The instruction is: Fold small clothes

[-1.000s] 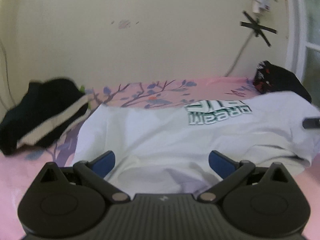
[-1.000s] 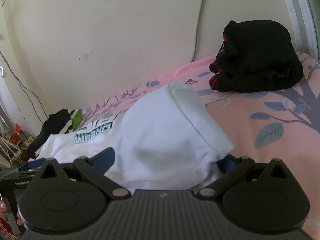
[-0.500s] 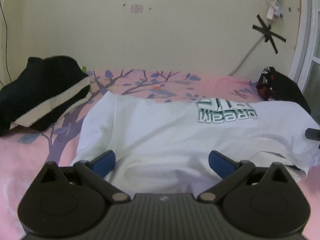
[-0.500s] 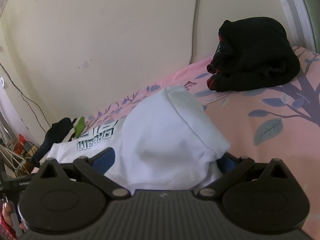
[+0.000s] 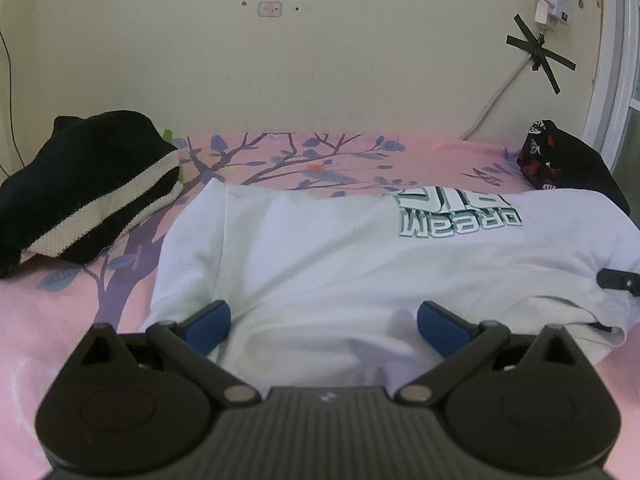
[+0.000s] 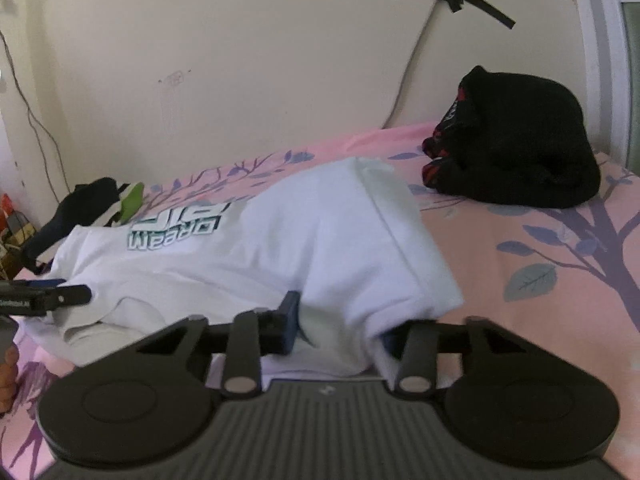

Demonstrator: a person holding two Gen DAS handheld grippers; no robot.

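A white T-shirt (image 5: 340,256) with a green "DREAM BIG" print lies spread on the pink bed; it also shows in the right wrist view (image 6: 280,248). My left gripper (image 5: 324,320) is open, its blue pads on either side of a raised fold at the shirt's near edge. My right gripper (image 6: 340,328) has its jaws partly drawn in around the bunched sleeve end of the shirt, which drapes over them; its right pad is hidden by cloth.
A black and cream striped garment (image 5: 84,188) lies at the left of the bed. A black bundle (image 6: 516,148) sits at the right by the wall. The pink tree-print sheet (image 6: 560,264) covers the bed. A cable (image 6: 408,72) runs down the wall.
My right gripper's jaws have drawn in from wide open onto the shirt's sleeve end. The left gripper has stayed open at the shirt's near edge and tilted slightly.
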